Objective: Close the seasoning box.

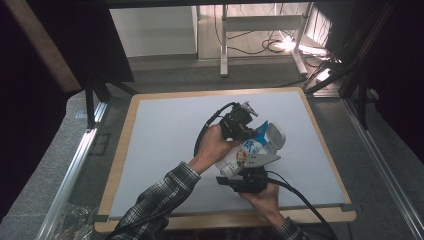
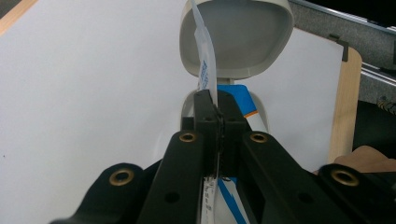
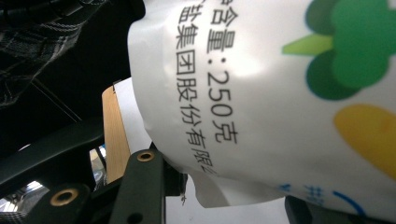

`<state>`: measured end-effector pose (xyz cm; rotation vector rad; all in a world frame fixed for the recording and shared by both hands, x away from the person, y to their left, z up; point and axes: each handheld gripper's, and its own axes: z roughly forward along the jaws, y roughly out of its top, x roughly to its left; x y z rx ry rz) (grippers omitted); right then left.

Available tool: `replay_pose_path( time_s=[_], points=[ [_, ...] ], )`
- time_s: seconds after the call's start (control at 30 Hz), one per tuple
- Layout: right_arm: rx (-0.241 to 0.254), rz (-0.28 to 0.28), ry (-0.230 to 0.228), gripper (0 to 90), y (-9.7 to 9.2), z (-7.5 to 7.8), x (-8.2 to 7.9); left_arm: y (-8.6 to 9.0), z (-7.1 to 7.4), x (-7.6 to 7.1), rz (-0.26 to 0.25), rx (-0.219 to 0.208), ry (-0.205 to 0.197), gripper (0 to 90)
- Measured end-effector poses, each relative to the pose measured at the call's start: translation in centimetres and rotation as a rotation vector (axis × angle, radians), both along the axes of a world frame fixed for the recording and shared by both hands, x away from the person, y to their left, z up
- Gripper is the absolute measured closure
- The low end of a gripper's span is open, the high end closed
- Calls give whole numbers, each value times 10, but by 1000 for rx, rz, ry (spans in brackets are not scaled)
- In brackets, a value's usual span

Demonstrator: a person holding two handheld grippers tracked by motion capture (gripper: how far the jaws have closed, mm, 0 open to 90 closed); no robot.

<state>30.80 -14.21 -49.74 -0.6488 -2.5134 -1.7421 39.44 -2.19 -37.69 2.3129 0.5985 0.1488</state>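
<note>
A white plastic bag (image 1: 245, 155) sits a little right of the middle of the high view, over the pale counter (image 1: 165, 145), tilted from lower left to upper right. Its skin is glossy, with blue printing, black characters and a green and yellow vegetable picture that fills the right half of the right gripper view. A blue patch marks its upper part. At the upper-right end a grey-white cap (image 1: 275, 136) with a hinged lid stands swung open; in the left gripper view the hollow underside of the lid (image 2: 238, 39) faces the camera at top centre. A thin edge of the bag (image 2: 207, 70) rises there, seen edge-on, pinched flat.
</note>
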Motion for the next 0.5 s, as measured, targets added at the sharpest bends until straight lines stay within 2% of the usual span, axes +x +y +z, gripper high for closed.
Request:
replay_pose_path(
  time_s=[0.5],
  points=[
    [6,3,2,615,0,2,0,-3,0,2,4,2,9,894]
  ],
)
